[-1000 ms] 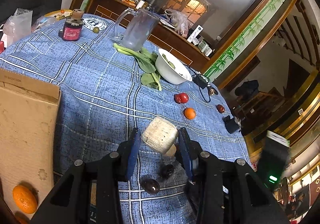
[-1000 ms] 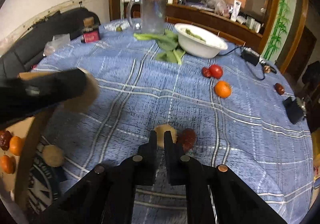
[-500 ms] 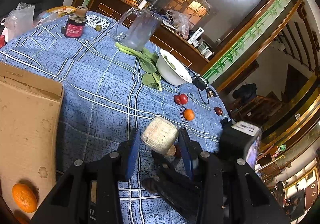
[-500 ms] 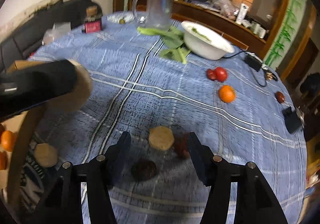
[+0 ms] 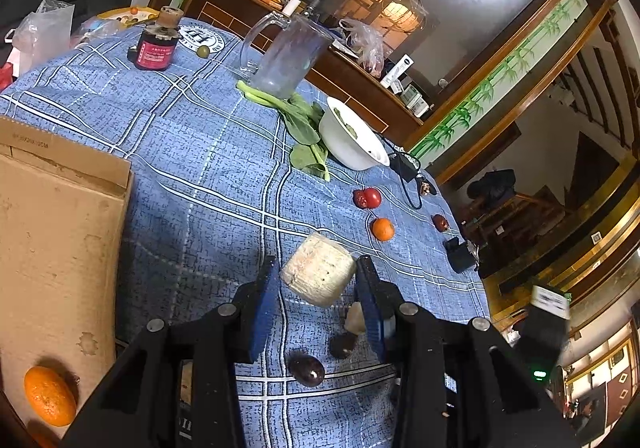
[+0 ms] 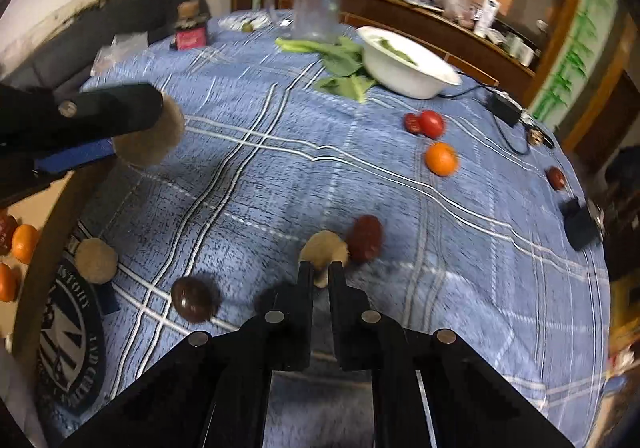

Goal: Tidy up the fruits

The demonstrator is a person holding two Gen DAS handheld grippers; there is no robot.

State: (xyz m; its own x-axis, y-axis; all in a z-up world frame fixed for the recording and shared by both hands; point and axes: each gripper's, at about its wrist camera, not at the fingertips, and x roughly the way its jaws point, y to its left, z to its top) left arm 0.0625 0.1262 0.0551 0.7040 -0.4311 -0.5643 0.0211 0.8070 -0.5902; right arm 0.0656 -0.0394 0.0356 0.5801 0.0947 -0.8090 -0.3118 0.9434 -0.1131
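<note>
My left gripper (image 5: 318,284) is shut on a pale round chunky piece (image 5: 319,274) and holds it above the blue checked cloth; it shows from the side in the right wrist view (image 6: 150,136). My right gripper (image 6: 320,276) is shut, its tips on a small tan piece (image 6: 323,248) beside a dark red date (image 6: 365,237). A dark brown fruit (image 6: 192,298) lies left of it. An orange (image 6: 440,158), a tomato (image 6: 431,123) and another date (image 6: 556,177) lie further right.
A cardboard box (image 5: 52,248) with oranges (image 5: 50,396) stands at the left. A white bowl (image 5: 352,140), green leaves (image 5: 300,120), a glass jug (image 5: 290,52) and a red jar (image 5: 156,44) stand at the back. A black device (image 6: 580,224) lies at the right edge.
My right gripper opened wide half a second ago and has now shut again at the tan piece. The left gripper keeps its hold on the pale piece.
</note>
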